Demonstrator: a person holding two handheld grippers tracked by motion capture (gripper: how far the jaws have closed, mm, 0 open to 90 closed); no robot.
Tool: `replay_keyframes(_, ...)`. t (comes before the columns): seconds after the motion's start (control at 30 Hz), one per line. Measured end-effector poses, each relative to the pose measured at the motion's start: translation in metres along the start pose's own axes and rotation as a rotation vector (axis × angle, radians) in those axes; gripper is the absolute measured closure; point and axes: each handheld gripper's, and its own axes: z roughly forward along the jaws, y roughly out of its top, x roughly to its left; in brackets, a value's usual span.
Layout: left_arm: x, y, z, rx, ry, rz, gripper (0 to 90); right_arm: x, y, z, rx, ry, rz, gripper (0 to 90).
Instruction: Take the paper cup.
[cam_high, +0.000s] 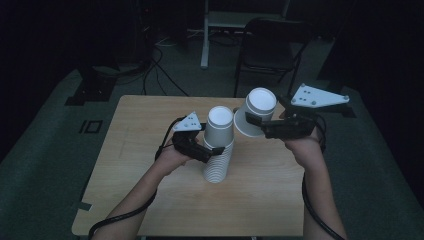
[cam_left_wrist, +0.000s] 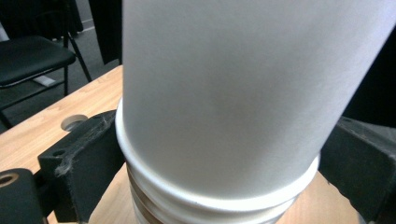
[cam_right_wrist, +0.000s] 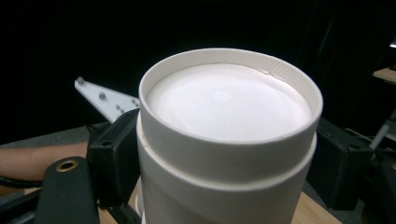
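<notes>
Left tongs (cam_high: 216, 150) clamp the white stack of upturned paper cups (cam_high: 219, 150) on the worktop (cam_high: 145, 125); right tongs (cam_high: 256, 121) grip one plain white cup (cam_high: 255, 119), tilted, at two o'clock.

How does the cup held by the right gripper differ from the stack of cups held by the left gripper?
The single cup is lifted off the table and tilted; the cup stack stands upright on the table. The single cup is one piece; the cup stack shows many nested rims. Both are white, upside down and gripped at the sides.
</notes>
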Motion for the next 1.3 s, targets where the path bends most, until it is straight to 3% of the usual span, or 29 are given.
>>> replay_keyframes(0.33,-0.007,-0.006,-0.022,-0.033,0.068,0.014,4.6,0.003,-0.030,-0.003,0.058,-0.016,0.002,21.8)
replay_keyframes(0.43,-0.008,-0.011,-0.029,-0.053,0.070,0.005,4.7,0.004,-0.038,-0.003,0.064,-0.006,0.016,21.8)
replay_keyframes(0.6,-0.015,-0.022,-0.036,-0.037,0.075,0.008,4.7,0.008,-0.056,-0.003,0.082,0.002,0.027,21.8)
replay_keyframes(0.83,-0.028,-0.044,-0.037,-0.042,0.045,-0.023,4.7,0.015,-0.079,-0.003,0.098,0.003,0.037,21.8)
replay_keyframes(0.97,-0.037,-0.057,-0.033,-0.012,0.016,-0.040,4.7,0.019,-0.092,-0.004,0.092,0.014,0.052,21.8)
replay_keyframes(1.17,-0.051,-0.067,-0.024,0.015,-0.021,-0.035,4.7,0.027,-0.103,-0.004,0.102,0.024,0.057,21.8)
replay_keyframes(1.3,-0.058,-0.075,-0.022,0.011,-0.055,-0.061,4.7,0.031,-0.108,-0.009,0.091,0.041,0.068,21.8)
